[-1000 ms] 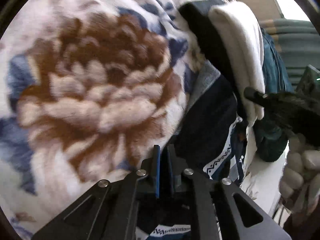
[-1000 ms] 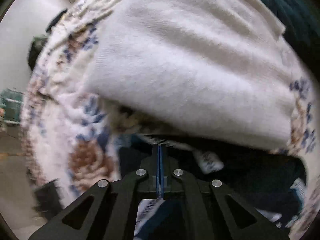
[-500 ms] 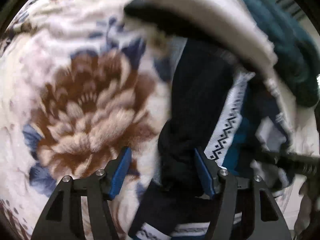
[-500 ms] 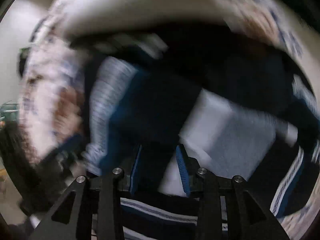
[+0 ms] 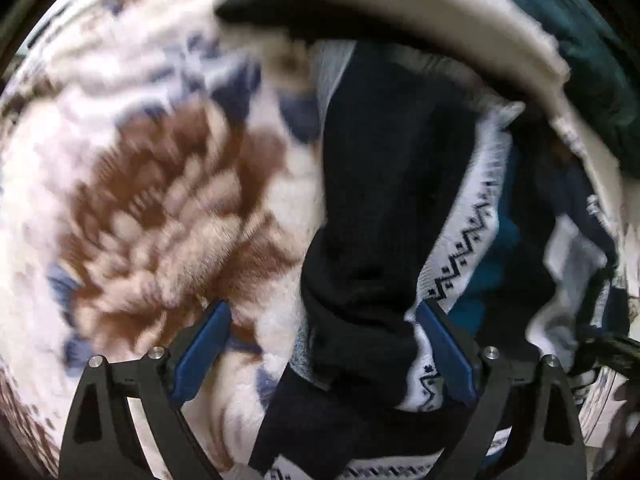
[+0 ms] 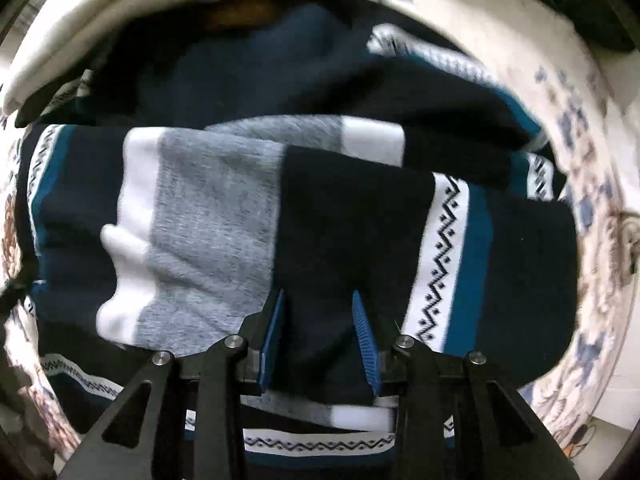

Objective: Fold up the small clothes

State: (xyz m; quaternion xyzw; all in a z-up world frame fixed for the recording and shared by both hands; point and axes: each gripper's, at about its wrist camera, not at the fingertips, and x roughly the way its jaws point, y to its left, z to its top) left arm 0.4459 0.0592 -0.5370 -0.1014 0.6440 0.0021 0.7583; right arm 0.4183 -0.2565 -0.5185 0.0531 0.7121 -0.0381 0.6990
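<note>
Your left claw [image 5: 322,344] opening wide, pointing down, dark sweater [image 5: 384,184] fold between pads, pads not pressing it. Your right claw [image 6: 318,338] part open over same sweater [image 6: 352,232], dark band between pads, no visible pinch. Sweater lies bunched on floral blanket [image 5: 140,200]. White garment [image 5: 400,8] and teal garment [image 5: 592,60] just beyond.

Dim, soft daylight; motion blur throughout, heavy fisheye warping, dark corners.

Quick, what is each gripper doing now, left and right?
Left gripper: opening wide, sweater between, not gripped.
Right gripper: partly open over sweater, holding nothing.
</note>
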